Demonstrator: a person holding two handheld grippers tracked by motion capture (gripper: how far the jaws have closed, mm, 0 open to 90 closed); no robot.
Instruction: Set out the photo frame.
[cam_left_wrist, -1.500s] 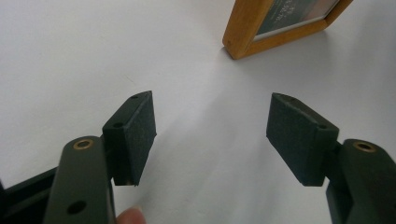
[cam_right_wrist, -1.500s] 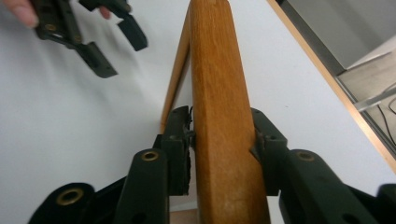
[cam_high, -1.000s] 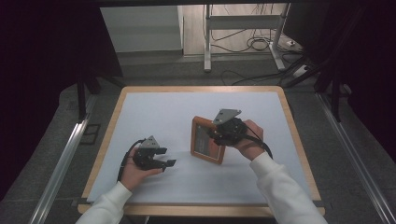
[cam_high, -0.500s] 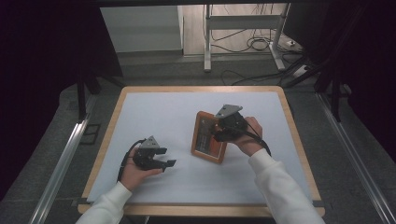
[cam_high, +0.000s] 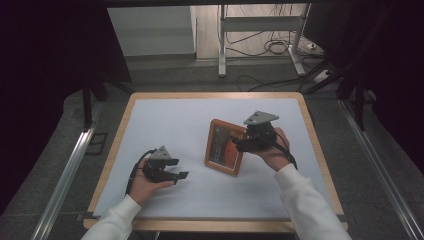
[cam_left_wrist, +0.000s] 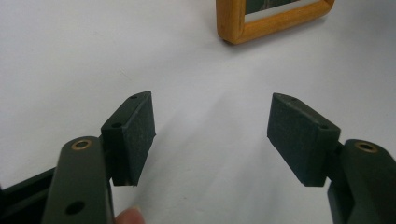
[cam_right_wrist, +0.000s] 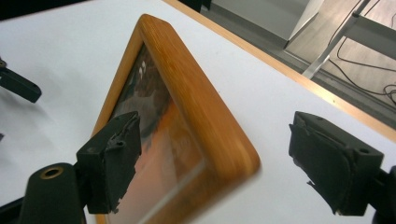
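While both grippers' fingers (cam_right_wrist: 112, 163) stand spread, the wooden-rimmed picture frame (cam_high: 223, 147) shows an orange-toned photo.

You had a white table (cam_high: 165, 120) with a wooden rim, on grey carpet (cam_high: 55, 165). Aluminium rails (cam_high: 65, 175) ran down both sides. Behind stood a metal-legged stand (cam_high: 222, 45) on wood flooring, with loose cables (cam_high: 272, 47); the flanks were dark.

The picture frame (cam_right_wrist: 201, 107) at centre is varnished orange-brown wood with a smooth, satin grain; its pane is glossy and reflective. The 2 gripper pads (cam_left_wrist: 135, 135) at lower left are matt black, finely textured rubber. The tabletop (cam_high: 165, 120) is smooth matt white, edged in light wood.
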